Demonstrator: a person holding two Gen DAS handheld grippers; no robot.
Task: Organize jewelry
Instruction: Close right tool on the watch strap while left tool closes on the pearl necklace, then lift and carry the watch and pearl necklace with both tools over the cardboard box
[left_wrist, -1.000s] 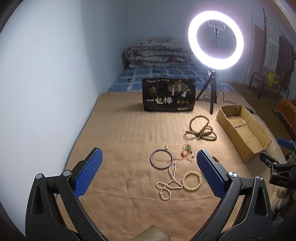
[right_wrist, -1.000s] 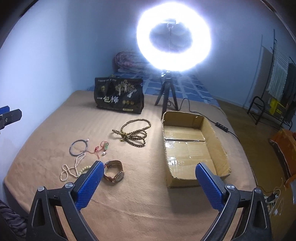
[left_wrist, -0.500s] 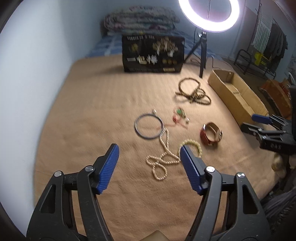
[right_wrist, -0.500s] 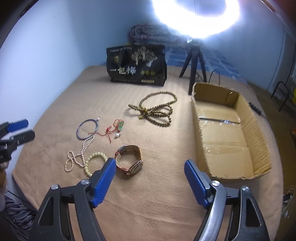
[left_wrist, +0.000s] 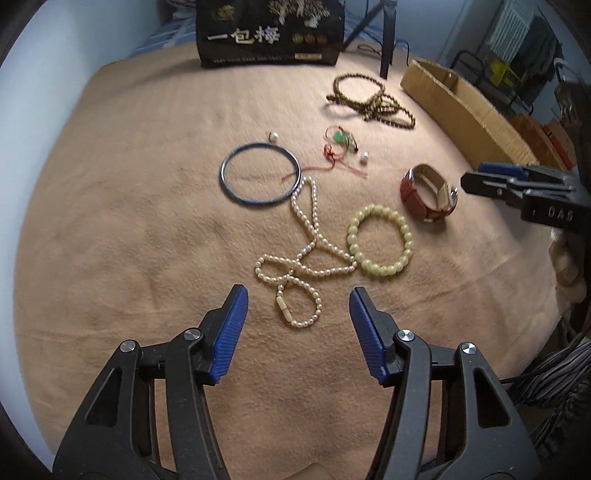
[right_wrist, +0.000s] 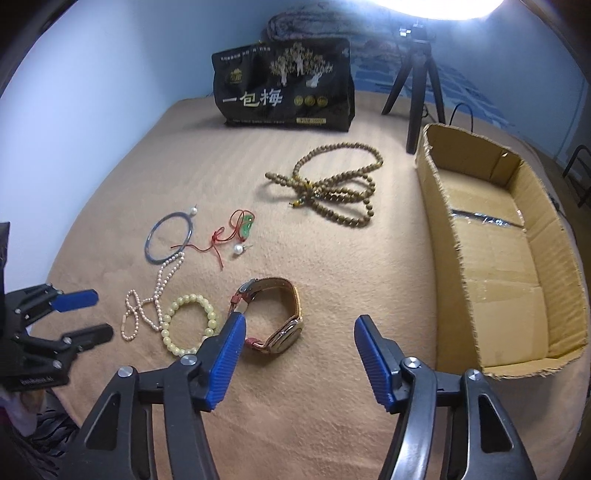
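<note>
Jewelry lies on a tan blanket. A white pearl necklace (left_wrist: 303, 254) lies just ahead of my open, empty left gripper (left_wrist: 298, 301). Beside it are a pale green bead bracelet (left_wrist: 379, 242), a blue bangle (left_wrist: 260, 173), a red cord with a green pendant (left_wrist: 341, 142) and a brown wooden bead strand (left_wrist: 371, 98). A brown leather watch (right_wrist: 275, 319) lies just ahead of my open, empty right gripper (right_wrist: 300, 330). The open cardboard box (right_wrist: 498, 236) stands to the right.
A black printed bag (right_wrist: 286, 86) stands at the back. A ring light tripod (right_wrist: 415, 92) stands behind the box. Two loose pearl earrings (right_wrist: 238, 250) lie near the bangle. The blanket's front edge drops off close under both grippers.
Both grippers have moved down and forward toward the jewelry. The left now hovers close over the pearl necklace, the right close to the watch. Both jaws have narrowed somewhat.
</note>
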